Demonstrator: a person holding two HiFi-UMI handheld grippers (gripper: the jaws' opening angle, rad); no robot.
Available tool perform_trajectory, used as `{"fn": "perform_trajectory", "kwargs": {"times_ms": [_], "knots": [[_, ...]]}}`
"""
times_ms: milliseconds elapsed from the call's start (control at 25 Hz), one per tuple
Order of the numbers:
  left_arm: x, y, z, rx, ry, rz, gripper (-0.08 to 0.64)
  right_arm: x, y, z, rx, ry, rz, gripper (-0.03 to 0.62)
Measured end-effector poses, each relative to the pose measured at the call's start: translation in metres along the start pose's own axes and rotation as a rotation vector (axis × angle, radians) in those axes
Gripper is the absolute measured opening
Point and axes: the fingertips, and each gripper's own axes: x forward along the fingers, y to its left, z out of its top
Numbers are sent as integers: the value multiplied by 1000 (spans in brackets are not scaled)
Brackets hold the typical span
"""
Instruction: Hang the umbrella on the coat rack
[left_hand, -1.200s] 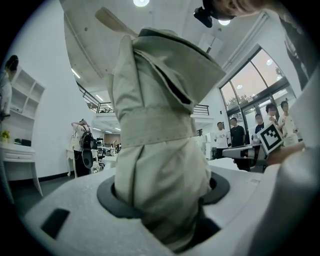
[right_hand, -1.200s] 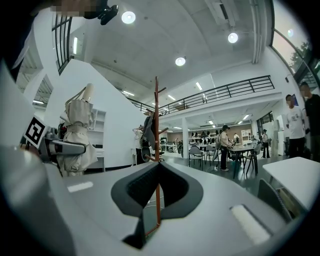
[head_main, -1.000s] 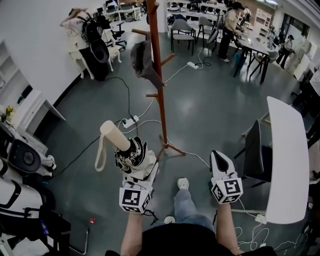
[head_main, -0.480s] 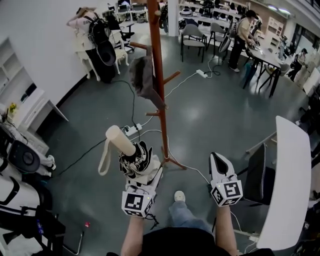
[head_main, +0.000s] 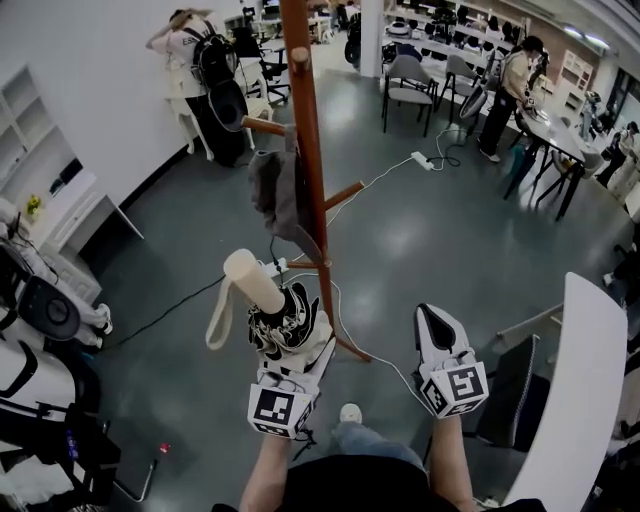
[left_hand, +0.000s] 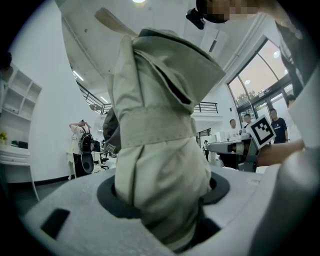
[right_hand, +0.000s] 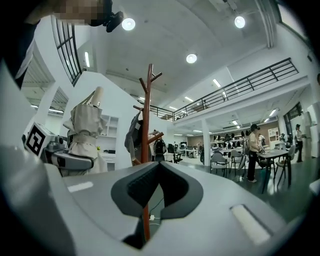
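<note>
My left claw (head_main: 288, 345), lower centre of the head view, is clamped on the folded beige umbrella (head_main: 262, 295). My right claw (head_main: 432, 318) is closed on nothing. The brown coat rack (head_main: 308, 170) stands just beyond on the grey floor (head_main: 430, 240). A white table (head_main: 585, 380) curves along the lower right.

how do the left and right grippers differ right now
The left gripper has its jaws clamped on the folded umbrella; the right gripper holds nothing, its jaws closed together. In the head view the left sits nearer the coat rack, the right further to the side. Both point forward, roughly level.
</note>
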Motion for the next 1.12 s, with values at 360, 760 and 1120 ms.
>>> {"fn": "perform_trajectory", "kwargs": {"times_ms": [360, 760, 1120], "knots": [[48, 10, 25, -5, -40, 19, 287, 61, -7, 29, -15, -35, 115, 6], [67, 16, 50, -13, -17, -21, 287, 95, 10, 82, -33, -110, 144, 6], [81, 9, 95, 18, -2, -89, 287, 110, 17, 141, -97, -147, 139, 6]]}}
